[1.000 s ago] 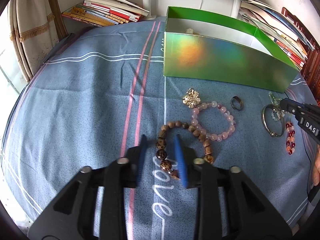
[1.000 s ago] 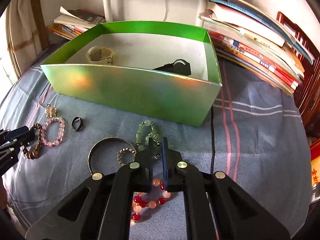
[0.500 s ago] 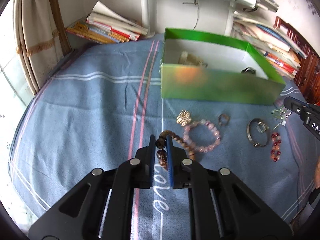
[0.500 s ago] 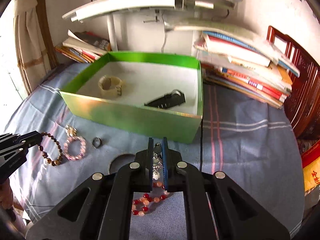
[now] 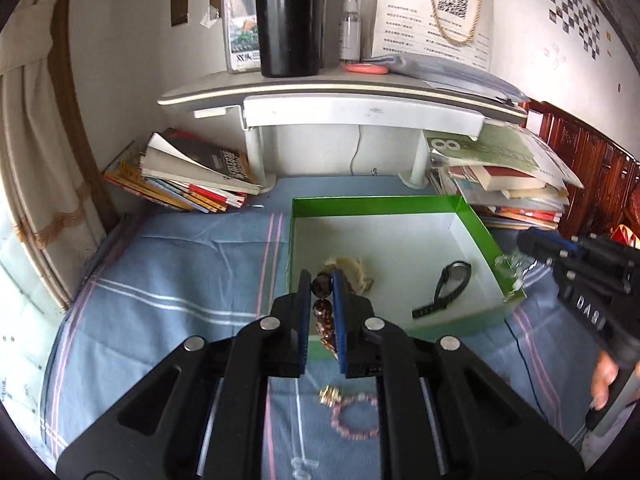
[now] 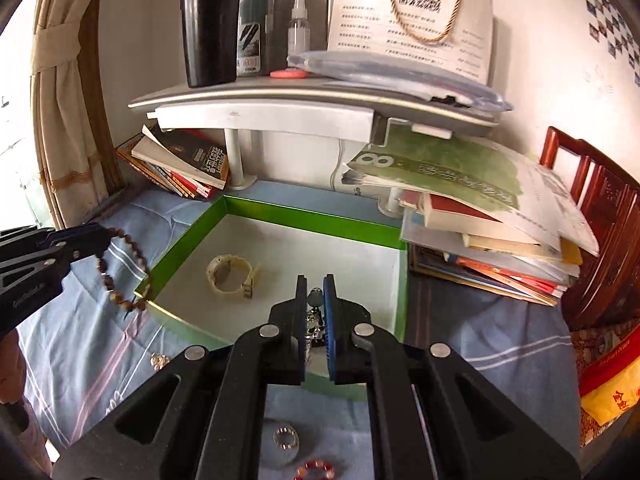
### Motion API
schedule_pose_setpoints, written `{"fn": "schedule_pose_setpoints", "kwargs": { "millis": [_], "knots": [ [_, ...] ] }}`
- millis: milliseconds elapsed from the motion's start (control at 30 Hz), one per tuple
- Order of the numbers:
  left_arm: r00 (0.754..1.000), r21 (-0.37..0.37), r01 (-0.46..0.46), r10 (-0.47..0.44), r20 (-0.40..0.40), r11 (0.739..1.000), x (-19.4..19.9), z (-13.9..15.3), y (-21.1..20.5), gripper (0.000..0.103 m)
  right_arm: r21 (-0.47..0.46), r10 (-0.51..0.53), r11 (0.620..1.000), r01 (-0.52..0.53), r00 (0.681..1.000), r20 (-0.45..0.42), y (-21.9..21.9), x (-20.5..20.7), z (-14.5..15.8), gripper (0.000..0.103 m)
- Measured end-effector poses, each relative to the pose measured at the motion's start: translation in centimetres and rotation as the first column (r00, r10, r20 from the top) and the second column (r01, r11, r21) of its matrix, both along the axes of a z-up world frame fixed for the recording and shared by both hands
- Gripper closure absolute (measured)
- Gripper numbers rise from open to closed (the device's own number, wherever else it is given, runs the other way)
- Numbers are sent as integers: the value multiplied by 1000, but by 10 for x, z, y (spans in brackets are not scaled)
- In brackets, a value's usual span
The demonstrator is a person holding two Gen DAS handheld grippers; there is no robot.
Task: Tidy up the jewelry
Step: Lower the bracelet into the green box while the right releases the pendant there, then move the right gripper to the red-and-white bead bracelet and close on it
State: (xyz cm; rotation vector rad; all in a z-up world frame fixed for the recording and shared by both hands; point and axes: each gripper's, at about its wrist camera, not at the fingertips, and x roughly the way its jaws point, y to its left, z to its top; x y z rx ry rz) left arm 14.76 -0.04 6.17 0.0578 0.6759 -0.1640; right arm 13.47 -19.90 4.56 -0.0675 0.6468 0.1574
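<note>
My left gripper (image 5: 321,280) is shut on a brown wooden bead bracelet (image 5: 322,309), lifted above the near wall of the green box (image 5: 376,201). From the right wrist view, that bracelet (image 6: 120,276) dangles from the left gripper (image 6: 98,240) beside the box's left corner. My right gripper (image 6: 315,284) is shut on a pale green bead bracelet (image 6: 313,316) over the box's near edge (image 6: 312,216). It shows at the right of the left wrist view (image 5: 530,245). Inside the box lie a cream watch (image 6: 230,276) and a black watch (image 5: 444,290).
On the blue striped cloth lie a pink bead bracelet (image 5: 356,416), a gold brooch (image 5: 330,396), a silver bangle (image 6: 286,438) and a red bead bracelet (image 6: 316,470). Book stacks (image 6: 492,232) flank the box. A grey shelf (image 5: 340,96) stands behind it.
The left jaws closed on the brown bracelet. Both grippers rose from the cloth with their bracelets and now hang over the box's near edge.
</note>
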Motion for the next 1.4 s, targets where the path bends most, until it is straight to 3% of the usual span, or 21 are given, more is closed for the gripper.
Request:
{"fn": "schedule_pose_setpoints", "kwargs": {
  "millis": [300,367,433,567,633,700,967,1133,1400],
  "knots": [
    [990,8,-38,39,-138,999,69,-52,-11,92,30,38,999,-34,988,-147,19,49,-47,93],
    [987,-6,-46,45,-153,999,73,-58,-9,86,37,39,999,-34,985,-170,19,50,-51,71],
    [988,-9,-63,62,-144,998,68,-57,-3,66,50,43,998,-35,985,-165,15,43,-48,66],
    [992,29,-76,78,-96,997,41,-51,3,60,-2,14,1000,-15,994,-107,5,12,-35,66],
    [991,70,-101,107,-83,992,24,-52,6,47,-11,-5,1000,4,995,-95,-6,-8,-34,66],
    [985,110,-145,153,-74,983,3,-59,11,43,-17,-27,1000,25,994,-109,-15,-24,-40,66],
    [955,106,-85,111,-275,991,-40,-126,6,40,-3,-112,993,116,949,-295,-51,-48,-100,60],
    [946,129,-72,109,-306,989,-37,-142,-1,36,-40,-77,997,67,945,-318,-46,-60,-113,51],
    [939,126,-78,116,-324,989,-33,-150,-1,32,-83,-45,996,16,931,-363,-32,-60,-128,49]
  ]
}}
